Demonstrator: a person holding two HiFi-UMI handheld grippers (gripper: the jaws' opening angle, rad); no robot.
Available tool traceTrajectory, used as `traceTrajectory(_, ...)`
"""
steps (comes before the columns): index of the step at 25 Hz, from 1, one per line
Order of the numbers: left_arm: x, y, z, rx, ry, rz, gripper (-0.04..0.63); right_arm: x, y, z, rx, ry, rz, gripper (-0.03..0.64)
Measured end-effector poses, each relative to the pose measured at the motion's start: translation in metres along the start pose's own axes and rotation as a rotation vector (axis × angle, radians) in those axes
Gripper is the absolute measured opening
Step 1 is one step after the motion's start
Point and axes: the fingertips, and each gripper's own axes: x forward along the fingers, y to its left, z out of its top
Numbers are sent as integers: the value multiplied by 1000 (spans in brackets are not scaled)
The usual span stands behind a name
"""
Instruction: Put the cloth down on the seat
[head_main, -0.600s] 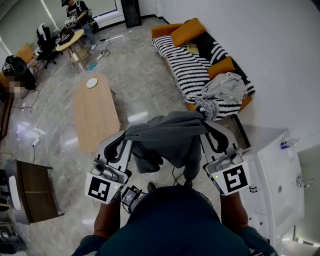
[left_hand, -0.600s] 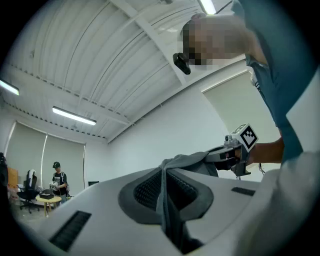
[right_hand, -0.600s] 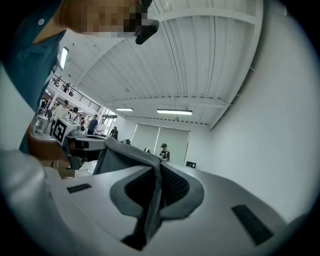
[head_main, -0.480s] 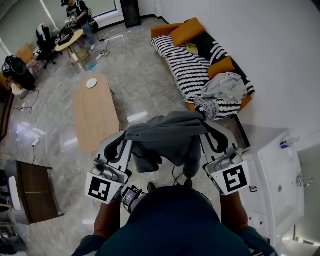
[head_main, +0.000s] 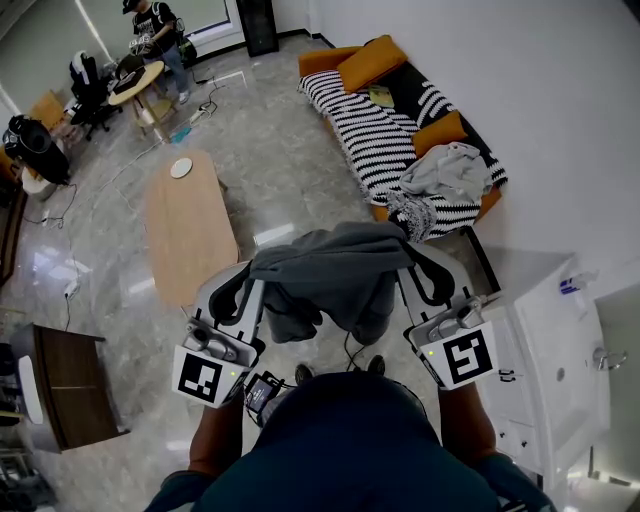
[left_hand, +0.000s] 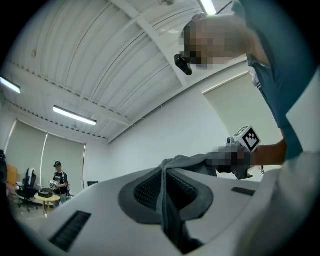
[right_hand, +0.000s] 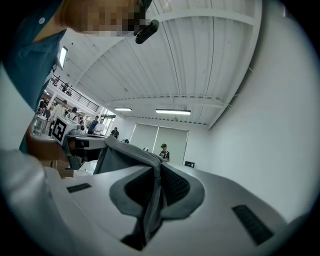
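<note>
A grey cloth (head_main: 335, 272) hangs stretched between my two grippers in front of my chest, its folds drooping between them. My left gripper (head_main: 256, 272) is shut on the cloth's left edge; the fabric (left_hand: 165, 200) runs pinched between its jaws. On the right edge my right gripper (head_main: 410, 258) is shut too, with grey cloth (right_hand: 150, 197) squeezed between its pads. The seat, a striped sofa (head_main: 375, 135) with orange cushions, stands ahead to the right along the white wall, well beyond the cloth.
Another pale garment (head_main: 448, 172) and a dark patterned one (head_main: 410, 215) lie on the sofa's near end. A long wooden coffee table (head_main: 187, 222) stands left of the sofa. A dark side table (head_main: 60, 385) is at the near left. People work at a far round table (head_main: 140, 75).
The view has crept slightly forward; the cloth's hanging folds shift a little. Both grippers keep their hold.
</note>
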Motion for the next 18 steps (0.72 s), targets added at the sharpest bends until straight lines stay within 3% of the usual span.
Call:
traceTrajectory(7, 13, -13, -2, 25, -4, 35, 23, -7, -12, -9, -119, -11, -72, 38)
traceTrajectory(12, 36, -27, 8, 56, -63, 59, 24, -13, -33, -11, -143, -35, -92, 37)
traceTrajectory(18, 63, -58, 0, -53, -78, 94, 23, -28, -64, -35, -135, -2, 4, 37)
